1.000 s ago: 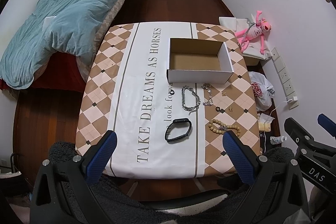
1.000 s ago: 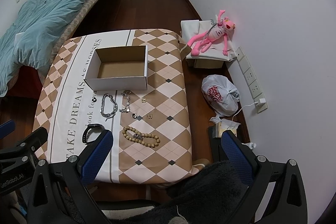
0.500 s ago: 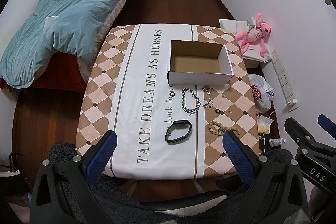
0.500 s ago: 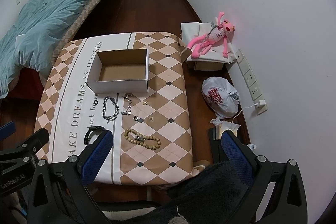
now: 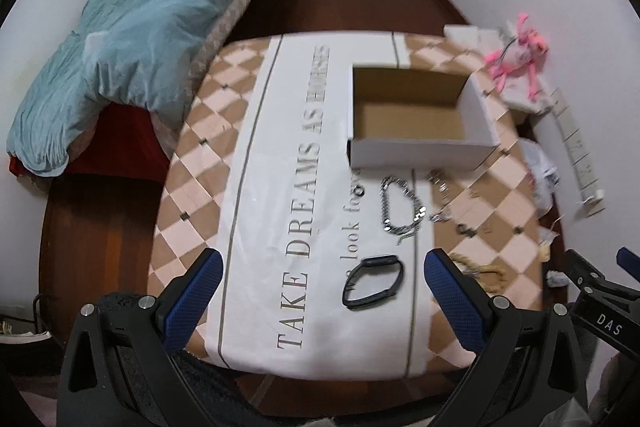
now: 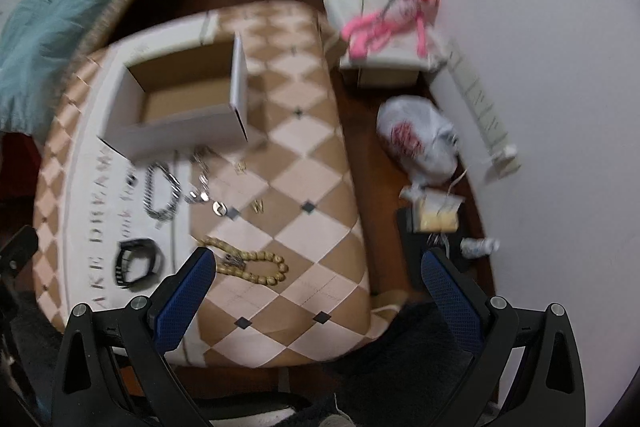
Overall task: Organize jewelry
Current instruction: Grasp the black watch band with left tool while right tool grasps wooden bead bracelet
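An open white cardboard box [image 5: 420, 115] [image 6: 180, 99] stands on the checkered table [image 5: 192, 187] [image 6: 312, 187]. In front of it lie a silver chain bracelet [image 5: 402, 205] [image 6: 162, 193], a thinner silver bracelet [image 5: 440, 195] [image 6: 200, 179], a black watch band [image 5: 374, 281] [image 6: 136, 263], a wooden bead bracelet [image 6: 250, 261] [image 5: 480, 269], a ring [image 6: 219, 207] and small earrings [image 6: 256, 206]. My left gripper [image 5: 320, 279] is open above the table's near edge, left of the black band. My right gripper [image 6: 316, 279] is open above the near right corner, its left finger by the beads.
A bed with a blue quilt [image 5: 132, 39] stands left of the table. A pink plush toy [image 6: 384, 15] lies on a white stand at the right wall. A plastic bag [image 6: 416, 143] and clutter sit on the floor beside the table.
Both grippers have moved forward and down toward the table; the jewelry and box appear larger. The right view has tilted and blurred. Both grippers stay open.
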